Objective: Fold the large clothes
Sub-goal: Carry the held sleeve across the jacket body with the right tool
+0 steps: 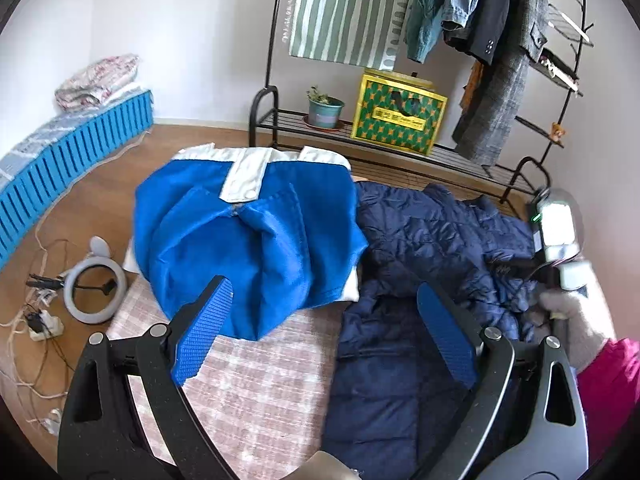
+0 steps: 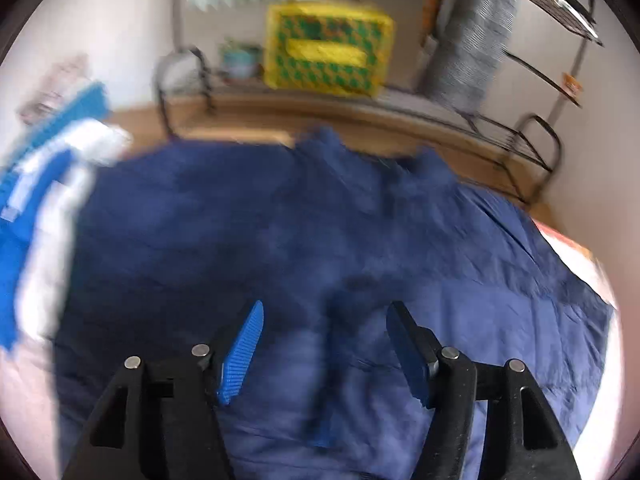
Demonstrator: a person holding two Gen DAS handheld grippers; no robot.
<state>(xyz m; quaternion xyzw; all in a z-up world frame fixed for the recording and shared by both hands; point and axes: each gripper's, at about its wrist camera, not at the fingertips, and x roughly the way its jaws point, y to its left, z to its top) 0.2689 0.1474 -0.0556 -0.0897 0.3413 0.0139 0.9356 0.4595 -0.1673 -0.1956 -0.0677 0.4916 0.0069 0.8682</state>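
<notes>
The navy puffer jacket lies spread on the checked pink cover, touching the folded blue-and-white garment on its left. Both the left tool and the right tool hang above it, jaws wide apart, gripping nothing.

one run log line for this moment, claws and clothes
left claw: open, empty | right claw: open, empty, over navy puffer jacket | blue-and-white garment: bundled beside jacket | stage: jacket unfolded
</notes>
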